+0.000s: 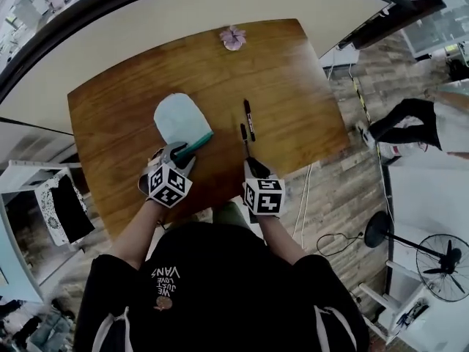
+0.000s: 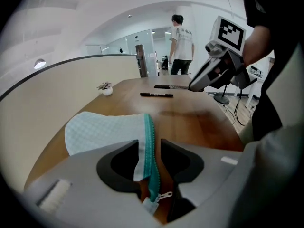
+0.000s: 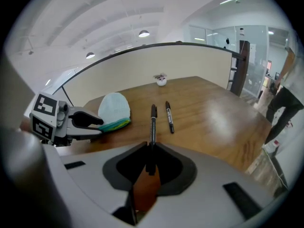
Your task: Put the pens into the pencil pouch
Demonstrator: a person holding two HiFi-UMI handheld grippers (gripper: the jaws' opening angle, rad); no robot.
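Two black pens are outside the pale blue pencil pouch [image 1: 176, 117] on the wooden table [image 1: 293, 86]. A loose pen [image 3: 168, 117] lies flat, and a second pen [image 3: 153, 122] is clamped in the narrowed jaws of the right gripper [image 3: 151, 148]. The left gripper [image 2: 149, 148] gapes wide astride the pouch's teal zipper edge [image 2: 150, 141]. The pouch's inside is hidden. A potted flower [image 1: 233, 37] sits at the table's far edge, and a floor fan [image 1: 440, 259] stands off to the side.

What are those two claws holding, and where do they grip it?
The right gripper clamps one pen by its near end. The left gripper straddles the zipper edge of the pouch, jaws apart, not gripping.
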